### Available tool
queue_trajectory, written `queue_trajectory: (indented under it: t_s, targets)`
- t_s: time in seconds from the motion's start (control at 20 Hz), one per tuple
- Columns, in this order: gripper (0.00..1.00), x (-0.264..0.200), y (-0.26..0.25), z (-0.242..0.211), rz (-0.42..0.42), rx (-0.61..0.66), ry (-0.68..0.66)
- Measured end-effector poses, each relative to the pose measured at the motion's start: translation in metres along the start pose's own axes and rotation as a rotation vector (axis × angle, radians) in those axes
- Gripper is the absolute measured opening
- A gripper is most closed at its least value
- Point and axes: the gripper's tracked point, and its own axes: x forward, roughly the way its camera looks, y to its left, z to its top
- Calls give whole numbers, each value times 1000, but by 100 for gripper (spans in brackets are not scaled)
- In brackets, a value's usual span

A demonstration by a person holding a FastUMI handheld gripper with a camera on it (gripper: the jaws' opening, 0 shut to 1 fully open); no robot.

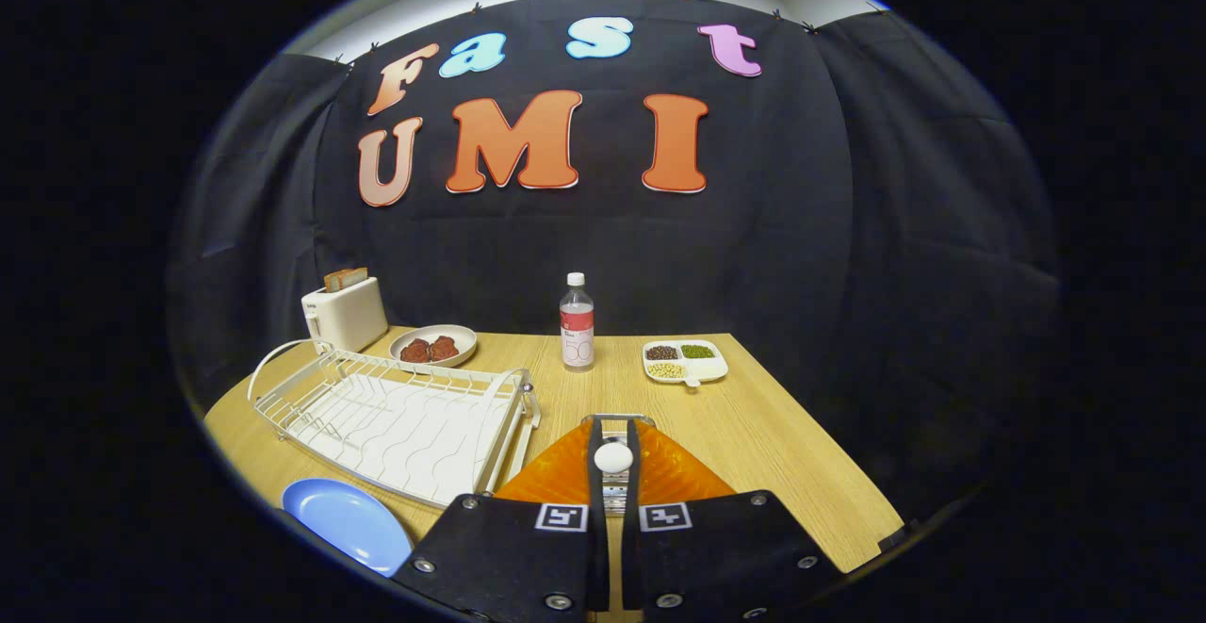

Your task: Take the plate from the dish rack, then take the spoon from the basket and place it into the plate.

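My gripper (614, 434) is held above the wooden table (773, 434), its two orange fingers (551, 477) drawn close together. A white spoon (613, 457) is pinched between them, its rounded white end standing up in the narrow gap. The blue plate (347, 519) lies flat on the table to the left of the fingers, just in front of the white wire dish rack (396, 416). The rack holds nothing.
Beyond the rack stand a white toaster (345, 314) with bread in it and a plate with brown food (432, 346). A water bottle (577, 323) stands straight ahead, and a divided dish of beans (685, 361) sits to its right. The table's edge runs close on the right.
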Motion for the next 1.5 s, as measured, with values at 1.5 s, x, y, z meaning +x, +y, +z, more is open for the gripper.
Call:
queue_trajectory:
  t_s: [1.5]
  targets:
    - [21, -112, 254, -112, 237, -7, 175]
